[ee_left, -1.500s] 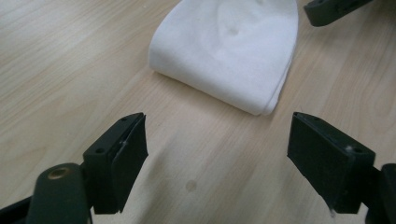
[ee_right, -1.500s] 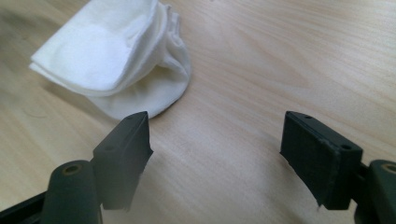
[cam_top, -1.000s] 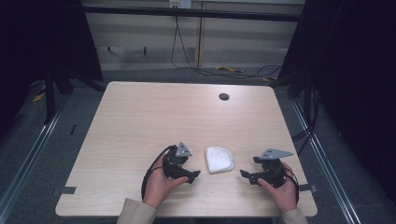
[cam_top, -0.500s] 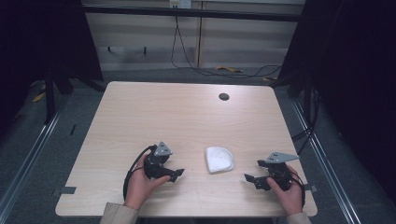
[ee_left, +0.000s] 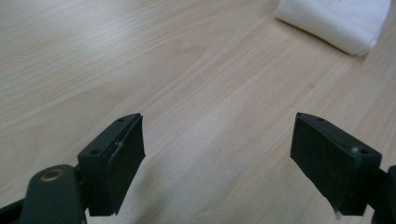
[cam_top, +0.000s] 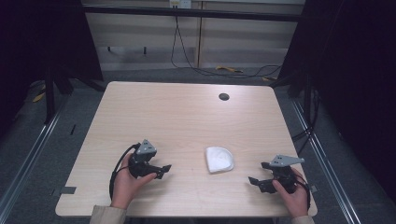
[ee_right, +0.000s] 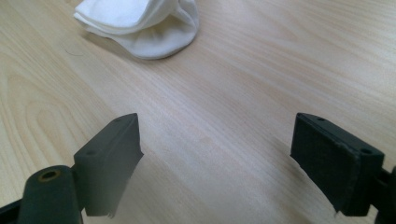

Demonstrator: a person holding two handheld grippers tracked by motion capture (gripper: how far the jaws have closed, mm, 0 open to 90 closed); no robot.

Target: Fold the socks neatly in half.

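A folded white cloth [cam_top: 219, 159] lies on the wooden table [cam_top: 187, 121] near its front edge. My left gripper [cam_top: 164, 171] rests low at the front left, jaws pointing right toward the cloth, with a stretch of bare wood between them. Its jaws stand wide open and empty; the cloth [ee_left: 337, 22] sits at the top right of the left gripper view. My right gripper [cam_top: 258, 175] is at the front right, pointing left, open and empty. In the right gripper view the cloth [ee_right: 140, 23] lies ahead at the upper left.
A small dark round hole [cam_top: 224, 96] sits in the table near the back right. Dark frame posts and rails stand around the table. Cables lie on the floor beyond the far edge.
My left gripper has slid left along the front of the table, away from the cloth. The right gripper has shifted slightly right. The cloth has stayed put.
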